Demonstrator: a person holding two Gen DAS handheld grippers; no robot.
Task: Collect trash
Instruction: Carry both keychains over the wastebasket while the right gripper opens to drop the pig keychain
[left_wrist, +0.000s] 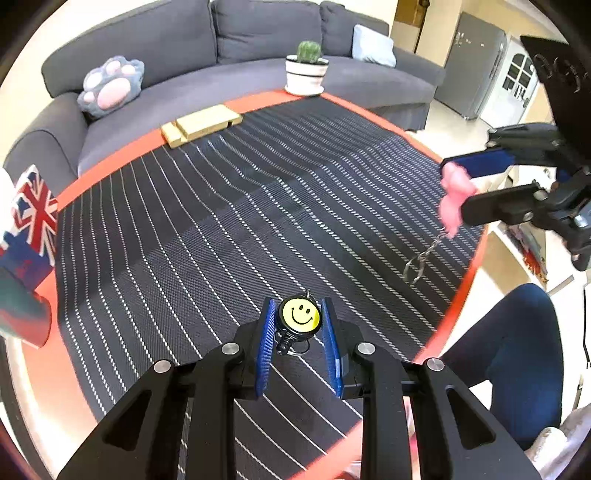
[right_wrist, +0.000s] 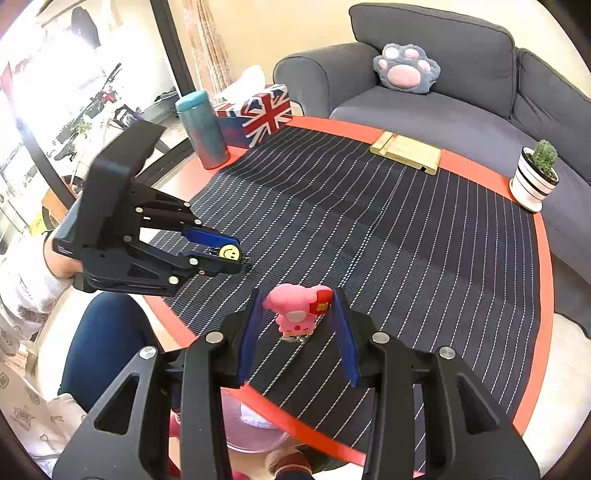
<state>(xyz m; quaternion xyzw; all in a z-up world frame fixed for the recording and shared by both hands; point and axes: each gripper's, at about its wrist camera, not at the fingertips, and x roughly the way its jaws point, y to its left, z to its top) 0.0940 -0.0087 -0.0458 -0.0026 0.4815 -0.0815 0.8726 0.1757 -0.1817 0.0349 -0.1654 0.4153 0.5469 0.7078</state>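
Smiley badge (left_wrist: 299, 313) sits clamped between the left gripper (left_wrist: 298, 325) jaws above the striped mat (left_wrist: 258, 206), pink figure (right_wrist: 295, 310) likewise pinched by the right gripper (right_wrist: 297, 325); either could slip free if its grip loosens.

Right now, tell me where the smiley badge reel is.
The smiley badge reel is clamped between the left gripper pads, above the striped mat near its front edge, left of the pink figure in the right gripper.
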